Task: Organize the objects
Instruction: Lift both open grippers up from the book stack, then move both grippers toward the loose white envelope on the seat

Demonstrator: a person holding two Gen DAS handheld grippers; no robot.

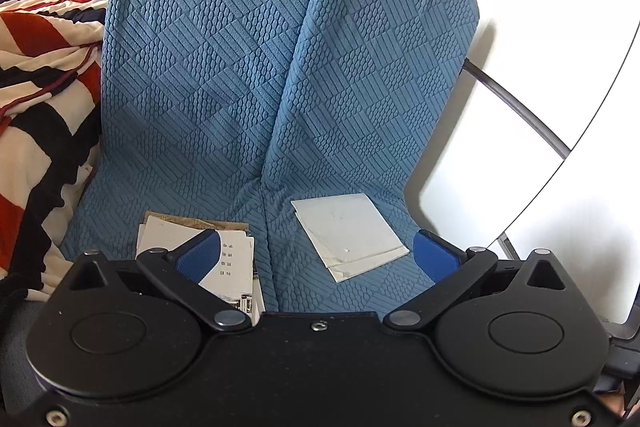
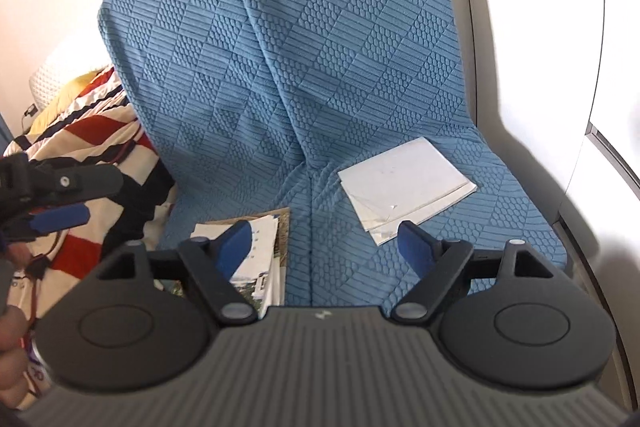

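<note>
A white folded booklet (image 1: pixel 350 235) (image 2: pixel 406 183) lies flat on the right blue seat cushion (image 1: pixel 360 291) (image 2: pixel 500 227). A stack of printed papers and booklets (image 1: pixel 236 267) (image 2: pixel 262 251) rests on the left seat cushion, partly hidden behind the gripper bodies. My left gripper (image 1: pixel 318 255) is open and empty, its left finger over the paper stack and its right finger beside the white booklet. My right gripper (image 2: pixel 326 247) is also open with nothing between its fingers, just short of both piles. In the right wrist view the left gripper (image 2: pixel 74 199) reaches in from the left edge.
Two tall blue quilted back cushions (image 1: pixel 208 67) (image 2: pixel 320 47) lean behind the seats. A red, white and black striped blanket (image 1: pixel 36 99) (image 2: pixel 104 147) is heaped to the left. A white armrest and panels (image 1: pixel 520 147) (image 2: pixel 540 87) bound the right side. A hand (image 2: pixel 10 339) shows at lower left.
</note>
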